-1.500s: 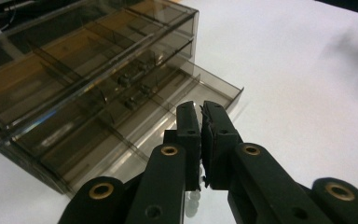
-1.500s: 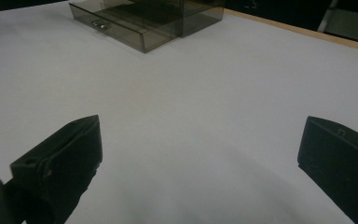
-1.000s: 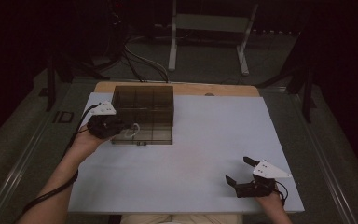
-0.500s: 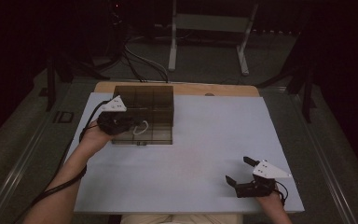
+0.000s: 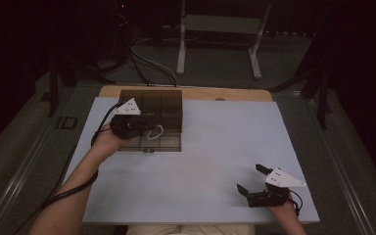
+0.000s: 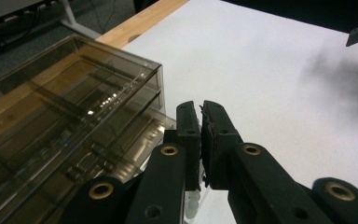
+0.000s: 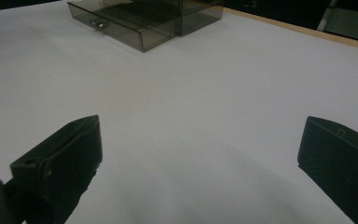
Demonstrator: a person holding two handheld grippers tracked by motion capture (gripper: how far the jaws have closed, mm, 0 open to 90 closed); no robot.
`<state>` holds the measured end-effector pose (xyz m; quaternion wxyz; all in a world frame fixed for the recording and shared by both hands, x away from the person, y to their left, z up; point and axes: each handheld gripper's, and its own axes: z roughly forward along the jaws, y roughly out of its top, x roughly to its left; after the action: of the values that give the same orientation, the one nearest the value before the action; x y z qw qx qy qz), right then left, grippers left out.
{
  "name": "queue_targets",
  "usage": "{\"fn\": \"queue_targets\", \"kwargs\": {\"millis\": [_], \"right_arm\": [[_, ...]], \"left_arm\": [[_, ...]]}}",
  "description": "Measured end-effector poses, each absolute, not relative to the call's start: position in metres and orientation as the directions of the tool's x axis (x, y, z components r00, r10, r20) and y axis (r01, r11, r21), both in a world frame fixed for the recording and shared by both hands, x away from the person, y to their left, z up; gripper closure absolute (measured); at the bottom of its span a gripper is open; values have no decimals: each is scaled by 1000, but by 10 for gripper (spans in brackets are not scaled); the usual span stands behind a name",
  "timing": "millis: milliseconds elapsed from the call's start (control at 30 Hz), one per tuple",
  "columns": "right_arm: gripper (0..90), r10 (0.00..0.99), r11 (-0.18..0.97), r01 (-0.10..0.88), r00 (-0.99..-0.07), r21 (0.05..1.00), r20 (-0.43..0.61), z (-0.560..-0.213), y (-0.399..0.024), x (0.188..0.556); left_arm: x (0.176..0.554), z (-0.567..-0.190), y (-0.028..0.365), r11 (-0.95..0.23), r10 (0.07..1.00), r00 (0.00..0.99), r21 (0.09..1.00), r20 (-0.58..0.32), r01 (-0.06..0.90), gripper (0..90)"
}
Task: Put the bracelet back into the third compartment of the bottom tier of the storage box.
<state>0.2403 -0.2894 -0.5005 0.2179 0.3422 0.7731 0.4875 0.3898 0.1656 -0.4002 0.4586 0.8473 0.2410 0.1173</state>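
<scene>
Since a moment ago my left claw (image 5: 149,131) slid over the box (image 5: 162,105) — clamped on a white cord (image 5: 155,132) for the open drawer (image 7: 121,25); right claw (image 5: 252,180) waits apart.

Both grippers black: left gripper (image 5: 144,128) and right gripper (image 5: 252,180) each topped by a white-grey three-cornered plate. Brass-coloured pivot screws on jaw links. Black cable along left forearm. Bare forearms, no sleeves.

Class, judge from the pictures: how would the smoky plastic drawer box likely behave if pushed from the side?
The drawer box looks rigid, thin-walled and probably light, so it would likely slide on the smooth white table rather than tip, being low and wide. Its open drawer may shift.
</scene>
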Motion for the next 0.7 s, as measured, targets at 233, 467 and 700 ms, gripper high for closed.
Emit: {"fn": "queue_targets", "kwargs": {"millis": [233, 467, 700], "right_arm": [[0, 742, 290, 316, -670, 904, -4, -500, -289, 240], [0, 742, 290, 317, -670, 903, -3, -501, -289, 241], [0, 742, 290, 318, -670, 903, -2, -501, -289, 240]], "left_arm": [[393, -400, 154, -469, 501, 865, 837, -12, 283, 880], [397, -407, 143, -463, 503, 864, 839, -17, 286, 880], [401, -414, 134, -472, 501, 865, 833, -16, 289, 879]]}}
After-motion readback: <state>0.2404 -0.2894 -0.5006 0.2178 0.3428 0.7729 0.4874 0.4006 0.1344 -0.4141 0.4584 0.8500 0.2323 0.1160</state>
